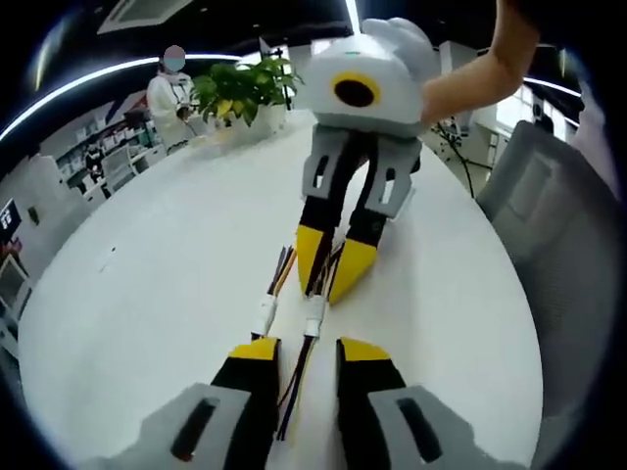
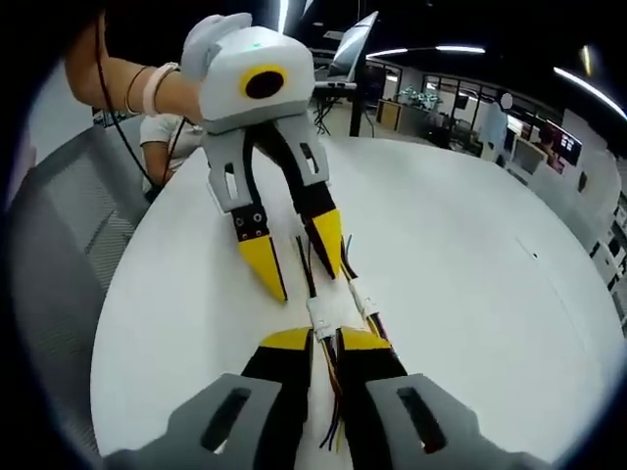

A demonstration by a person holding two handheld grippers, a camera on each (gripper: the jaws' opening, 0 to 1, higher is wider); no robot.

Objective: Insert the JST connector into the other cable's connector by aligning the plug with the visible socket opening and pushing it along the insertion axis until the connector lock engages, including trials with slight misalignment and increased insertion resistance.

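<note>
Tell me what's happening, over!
Left gripper open, straddling wires. Right gripper shut on cable. White connectors side by side, unmated. No obstruction seen.

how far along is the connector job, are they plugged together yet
Not mated yet. Done: both cables lie on the white table. In hand: the right gripper is closed on its cable just behind one white connector. The left gripper is open around the other cable. Left: grip it, align the second connector, and push until it locks.
</note>
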